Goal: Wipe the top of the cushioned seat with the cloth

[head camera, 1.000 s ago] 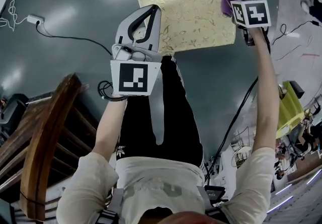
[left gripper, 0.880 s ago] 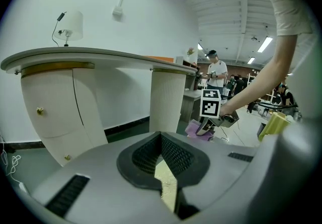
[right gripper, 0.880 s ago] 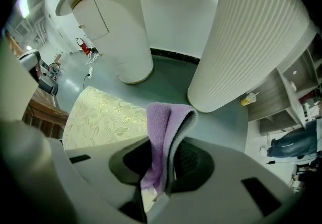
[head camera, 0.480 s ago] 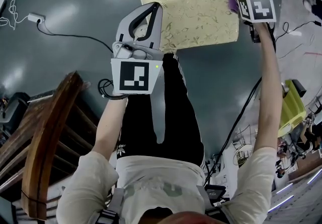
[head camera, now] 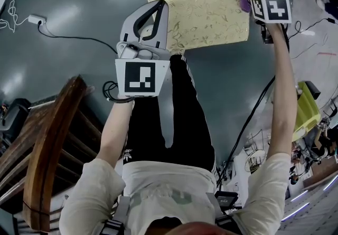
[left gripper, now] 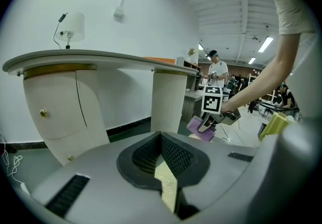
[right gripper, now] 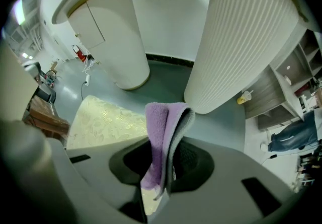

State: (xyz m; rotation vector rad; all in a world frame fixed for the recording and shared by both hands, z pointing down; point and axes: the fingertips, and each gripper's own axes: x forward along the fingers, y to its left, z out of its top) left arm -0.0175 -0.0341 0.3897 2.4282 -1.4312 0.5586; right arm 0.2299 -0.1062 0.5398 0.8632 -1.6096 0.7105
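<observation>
On dark floor (head camera: 79, 17) near ribbed column (right gripper: 241, 42): cushioned seat (head camera: 203, 12). Right hand-held gripper (right gripper: 163, 165) clamping cloth (right gripper: 158, 117); left hand-held gripper (left gripper: 161, 140) closed, empty.

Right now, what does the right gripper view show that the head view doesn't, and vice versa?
Only the right gripper view: the right gripper with its jaws shut on the folded purple cloth, and a ribbed white column behind. Only the head view: the left gripper over the left side of the cushioned seat, brown wooden furniture at lower left, and the person's legs. Both: the cushioned seat, with the cloth at its far right corner.
</observation>
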